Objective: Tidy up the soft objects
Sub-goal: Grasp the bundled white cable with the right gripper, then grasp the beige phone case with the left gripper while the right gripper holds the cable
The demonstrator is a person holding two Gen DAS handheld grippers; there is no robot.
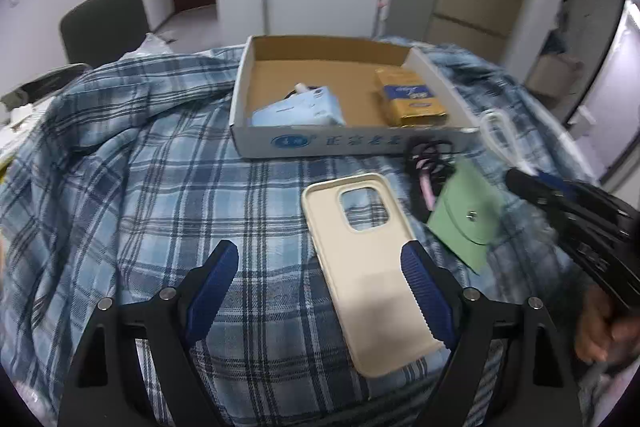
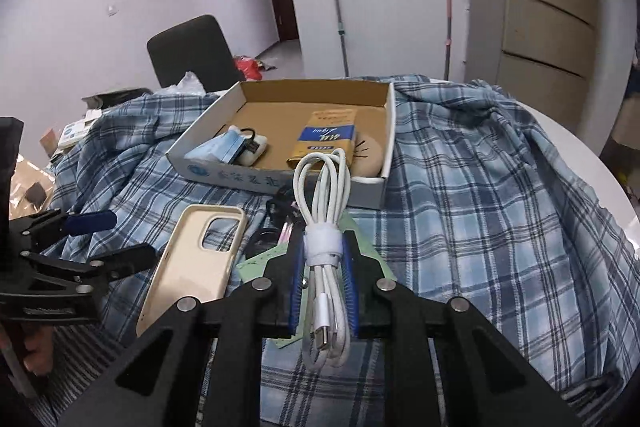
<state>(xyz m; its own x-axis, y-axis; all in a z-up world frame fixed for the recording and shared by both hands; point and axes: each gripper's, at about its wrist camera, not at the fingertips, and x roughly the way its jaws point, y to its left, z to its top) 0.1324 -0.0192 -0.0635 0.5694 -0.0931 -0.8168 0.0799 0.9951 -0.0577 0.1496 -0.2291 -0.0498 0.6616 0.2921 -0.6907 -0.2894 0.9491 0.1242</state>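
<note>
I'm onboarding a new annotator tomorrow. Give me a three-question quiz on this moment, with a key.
1. True or false: the right hand-held gripper is shut on the bundled white USB cable.
2. What lies between the open jaws of the left hand-held gripper?
A. cream phone case
B. green snap pouch
C. yellow tissue pack
3. Fill in: the folded blue face mask lies inside the ____.

Key: 1 true; 2 A; 3 cardboard box.
</note>
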